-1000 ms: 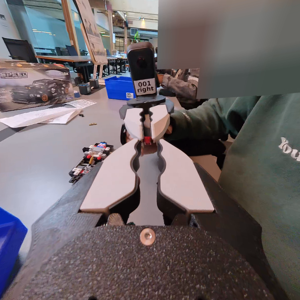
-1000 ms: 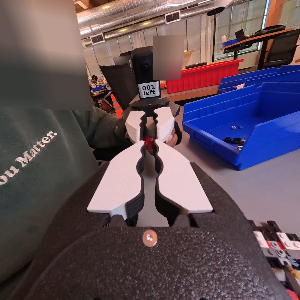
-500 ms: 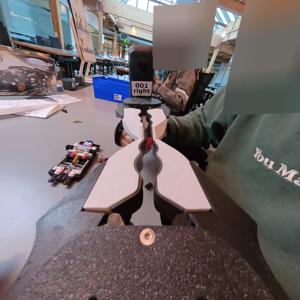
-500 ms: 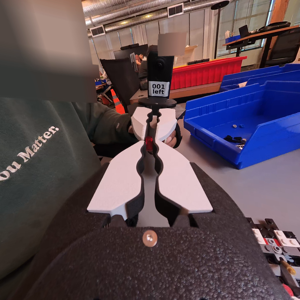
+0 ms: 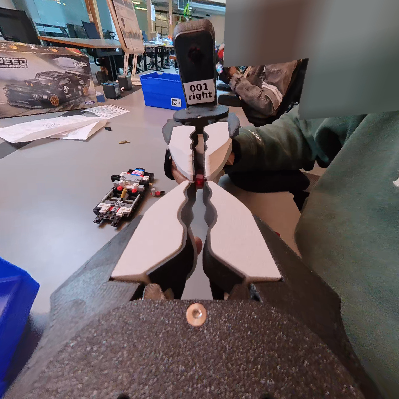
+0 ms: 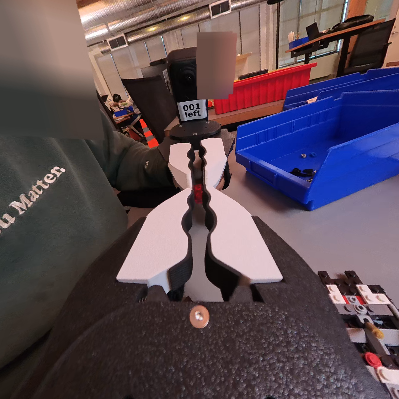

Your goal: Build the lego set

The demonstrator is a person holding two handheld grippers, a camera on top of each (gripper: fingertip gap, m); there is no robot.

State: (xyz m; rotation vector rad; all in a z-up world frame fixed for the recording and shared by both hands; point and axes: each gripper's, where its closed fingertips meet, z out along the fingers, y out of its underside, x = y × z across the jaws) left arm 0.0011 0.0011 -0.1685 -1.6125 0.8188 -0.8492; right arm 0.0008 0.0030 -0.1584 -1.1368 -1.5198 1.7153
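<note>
In the left wrist view, your left tool (image 5: 198, 183) is closed down to a narrow gap, tip to tip with the right tool (image 5: 198, 173) above the grey bench (image 5: 54, 172). A small red plastic brick (image 5: 199, 180) sits where the two sets of tips meet. Whether your left tips actually pinch it, I cannot tell. To the left, a partly built black, grey and white toy-brick car chassis (image 5: 124, 196) lies flat on the bench, with white paper sheets (image 5: 54, 129) and a printed cardboard box (image 5: 43, 79) well beyond it

In the right wrist view, your right tool (image 6: 198, 191) is clamped on the red brick (image 6: 198, 194), held off the bench at its very tips, with the left tool (image 6: 197, 182) touching or just beside its far end. A blue plastic bin (image 6: 280, 179) stands to the right, and the chassis (image 6: 362, 313) lies at the lower right

The brick is probably light, rigid and slick, so take it on its flat opposite sides
</note>
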